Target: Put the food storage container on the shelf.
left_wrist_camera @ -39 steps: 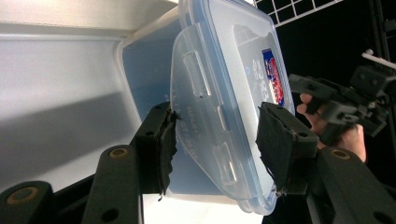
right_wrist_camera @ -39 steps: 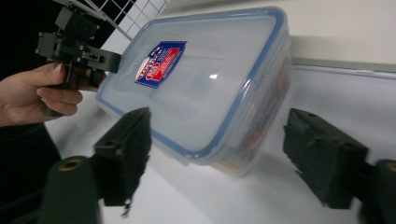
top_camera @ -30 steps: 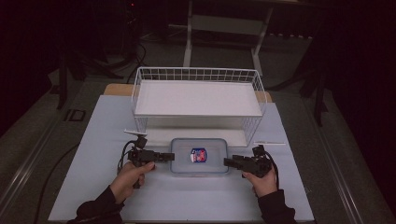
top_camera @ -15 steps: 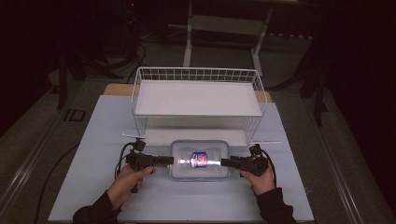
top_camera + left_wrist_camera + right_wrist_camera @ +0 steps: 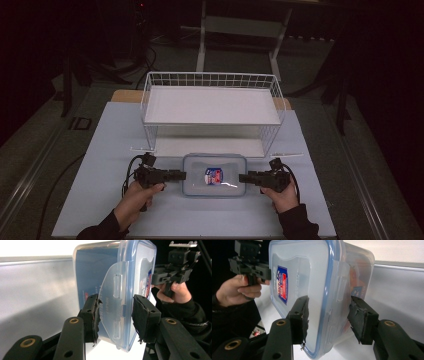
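A clear plastic container (image 5: 215, 175) with a blue-rimmed lid and a red and blue label lies on the table in front of the wire rack. My left gripper (image 5: 181, 175) is at its left end. In the left gripper view that gripper (image 5: 116, 315) is shut on the end of the container (image 5: 100, 272), pads on the clasp flap and the lid rim. My right gripper (image 5: 243, 177) is at the right end. Its jaws have just been closing. In the right gripper view that gripper (image 5: 328, 317) straddles the container (image 5: 312, 270) with small gaps at both pads.
A white wire rack (image 5: 212, 105) with a flat upper shelf stands just behind the container, its lower level facing me. The pale table (image 5: 100, 150) has free room to either side. Dark floor and stand legs lie beyond.
The left gripper has straightened from a slant to lie level at the container's left end. The container and the right hand stay where they were.
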A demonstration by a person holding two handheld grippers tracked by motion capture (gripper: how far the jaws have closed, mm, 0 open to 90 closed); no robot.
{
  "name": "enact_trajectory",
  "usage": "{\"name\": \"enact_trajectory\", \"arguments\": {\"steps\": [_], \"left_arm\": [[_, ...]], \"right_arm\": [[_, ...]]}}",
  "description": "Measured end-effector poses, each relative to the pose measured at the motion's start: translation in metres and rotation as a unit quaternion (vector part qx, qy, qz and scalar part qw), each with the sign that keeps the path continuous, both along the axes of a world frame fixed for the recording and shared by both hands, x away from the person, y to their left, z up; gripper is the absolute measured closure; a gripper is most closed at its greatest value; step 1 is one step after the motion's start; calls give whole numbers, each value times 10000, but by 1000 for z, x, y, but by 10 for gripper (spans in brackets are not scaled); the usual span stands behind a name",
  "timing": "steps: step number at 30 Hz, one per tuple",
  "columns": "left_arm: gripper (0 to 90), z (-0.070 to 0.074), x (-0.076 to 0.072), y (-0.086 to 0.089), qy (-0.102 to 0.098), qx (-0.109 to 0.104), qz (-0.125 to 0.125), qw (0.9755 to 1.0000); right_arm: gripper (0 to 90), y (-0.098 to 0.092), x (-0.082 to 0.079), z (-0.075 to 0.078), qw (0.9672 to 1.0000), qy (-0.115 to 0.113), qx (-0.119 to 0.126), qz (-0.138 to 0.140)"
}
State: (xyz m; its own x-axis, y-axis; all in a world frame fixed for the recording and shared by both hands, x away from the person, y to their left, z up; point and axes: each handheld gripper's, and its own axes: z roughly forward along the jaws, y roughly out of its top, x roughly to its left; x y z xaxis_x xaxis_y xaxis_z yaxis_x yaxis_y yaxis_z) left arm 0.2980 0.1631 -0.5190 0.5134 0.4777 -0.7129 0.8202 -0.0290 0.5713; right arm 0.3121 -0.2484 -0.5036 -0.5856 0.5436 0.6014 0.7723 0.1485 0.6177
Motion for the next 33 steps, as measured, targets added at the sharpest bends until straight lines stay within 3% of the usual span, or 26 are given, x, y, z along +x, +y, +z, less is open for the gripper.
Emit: {"name": "enact_trajectory", "arguments": {"steps": [9, 15, 18, 22, 26, 33], "left_arm": [[567, 6, -7, -5, -245, 112, 144, 9995], [566, 16, -8, -6, -423, 93, 257, 9987], [565, 26, -7, -5, -679, 17, 405, 9969], [564, 34, -5, -5, -849, -83, 571, 9947], [562, 37, 0, -6, -850, -85, 648, 9942], [555, 30, 9, -8, -846, -47, 837, 9929]], "right_arm": [[527, -2, -8, 2, 10000, -28, -72, -13], [526, -3, -8, 8, 9998, -183, -17, -60], [526, -3, -5, 18, 9994, -321, 32, -81], [526, -1, 0, 29, 9989, -456, 68, -108], [525, -1, 9, 38, 9983, -566, 46, -108], [525, 1, 24, 38, 9981, -611, -31, -65]]}}
